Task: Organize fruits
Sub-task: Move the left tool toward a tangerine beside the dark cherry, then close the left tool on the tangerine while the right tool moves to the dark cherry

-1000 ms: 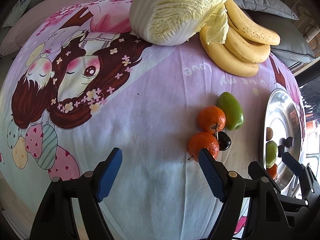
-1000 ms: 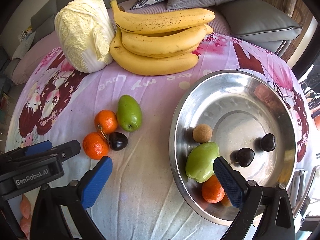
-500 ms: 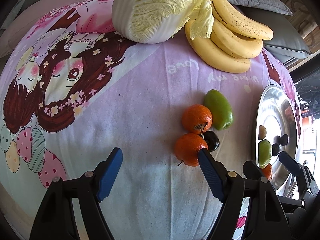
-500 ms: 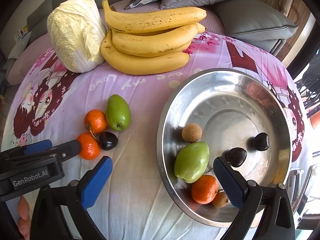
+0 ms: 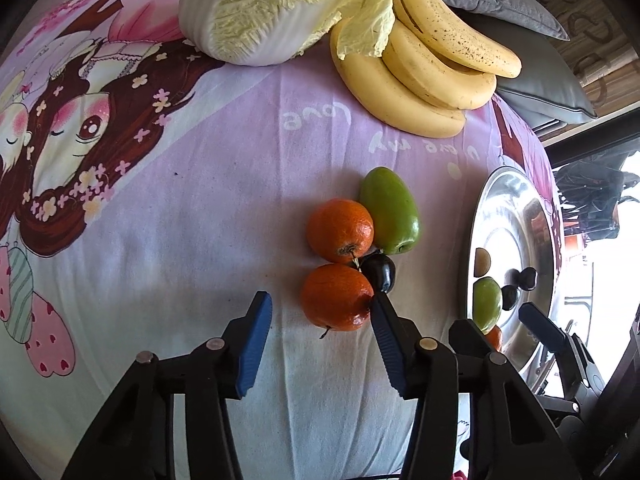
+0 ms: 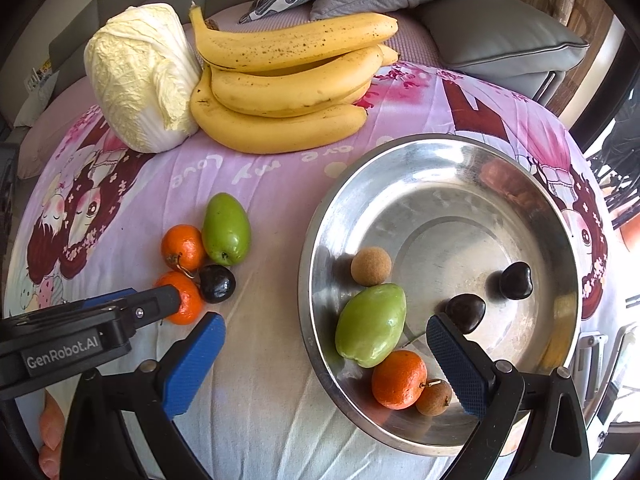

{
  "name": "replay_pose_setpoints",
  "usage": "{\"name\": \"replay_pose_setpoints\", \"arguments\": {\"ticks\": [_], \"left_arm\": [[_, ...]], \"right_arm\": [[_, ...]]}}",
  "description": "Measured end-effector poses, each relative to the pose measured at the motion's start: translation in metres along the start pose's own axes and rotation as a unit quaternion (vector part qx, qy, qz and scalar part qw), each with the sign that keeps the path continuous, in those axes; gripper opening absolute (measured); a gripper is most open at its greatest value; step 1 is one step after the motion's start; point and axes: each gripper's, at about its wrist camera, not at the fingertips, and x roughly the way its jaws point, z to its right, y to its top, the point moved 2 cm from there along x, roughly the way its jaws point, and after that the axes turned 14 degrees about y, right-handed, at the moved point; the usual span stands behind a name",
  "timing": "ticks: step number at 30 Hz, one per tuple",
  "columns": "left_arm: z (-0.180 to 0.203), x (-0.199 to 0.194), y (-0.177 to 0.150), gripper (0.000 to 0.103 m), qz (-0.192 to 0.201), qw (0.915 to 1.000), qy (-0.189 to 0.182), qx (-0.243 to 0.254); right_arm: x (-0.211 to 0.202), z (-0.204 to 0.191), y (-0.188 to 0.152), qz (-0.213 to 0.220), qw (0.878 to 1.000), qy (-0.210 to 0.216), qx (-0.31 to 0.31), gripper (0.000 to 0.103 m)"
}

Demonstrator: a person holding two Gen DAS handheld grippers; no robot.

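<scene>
Two oranges, the near one [image 5: 336,296] and the far one [image 5: 340,230], lie on the pink cloth with a green mango [image 5: 390,210] and a dark plum [image 5: 380,272]. My left gripper [image 5: 319,300] is closing around the near orange. Its right pad touches the fruit and the left pad stands clear of it. In the right wrist view that orange [image 6: 186,300] shows just past the left fingers [image 6: 160,306]. My right gripper [image 6: 323,322] hangs open and empty over the near rim of the steel bowl [image 6: 440,152]. The bowl holds a mango [image 6: 370,330], an orange [image 6: 398,378] and small fruits.
A bunch of bananas [image 6: 288,92] and a napa cabbage [image 6: 140,76] lie at the far side of the cloth. Grey cushions [image 6: 492,36] sit behind them. The bowl's rim [image 5: 476,216] is at the right in the left wrist view.
My left gripper has moved in toward the near orange and its jaws have narrowed around it. The right gripper has hardly moved and stays open.
</scene>
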Motion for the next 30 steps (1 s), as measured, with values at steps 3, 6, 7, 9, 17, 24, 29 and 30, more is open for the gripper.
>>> {"name": "replay_pose_setpoints", "arguments": {"ticks": [3,6,7,9,17,24,29,30], "left_arm": [[0.004,0.005,-0.002,0.044,-0.01,0.9998,-0.016,-0.001],[0.009,0.01,-0.001,0.042,-0.011,0.9998,-0.018,-0.002],[0.01,0.01,-0.002,0.041,-0.01,0.9998,-0.019,-0.004],[0.011,0.009,-0.005,0.041,-0.008,0.9998,-0.02,-0.006],[-0.006,-0.005,-0.002,0.04,0.008,0.9993,-0.02,-0.029],[-0.019,-0.009,0.002,0.04,0.017,0.9988,-0.003,-0.045],[-0.028,-0.007,0.002,0.04,0.008,0.9985,-0.01,-0.054],[-0.029,-0.007,0.002,0.04,0.009,0.9984,-0.007,-0.055]], "right_arm": [[0.0,0.001,0.0,0.001,1.0,0.001,0.0,0.102],[0.0,0.001,0.0,0.0,1.0,0.002,0.001,0.102],[0.0,0.001,0.0,0.0,1.0,0.003,0.002,0.102],[0.0,0.001,0.0,0.002,1.0,0.004,0.002,0.102],[-0.007,-0.001,0.003,0.025,0.999,0.021,0.0,0.102],[-0.005,-0.017,0.003,0.03,0.998,0.048,-0.021,0.101],[0.005,-0.034,0.0,0.02,0.997,0.061,-0.049,0.097],[0.006,-0.036,0.0,0.02,0.996,0.062,-0.053,0.096]]}}
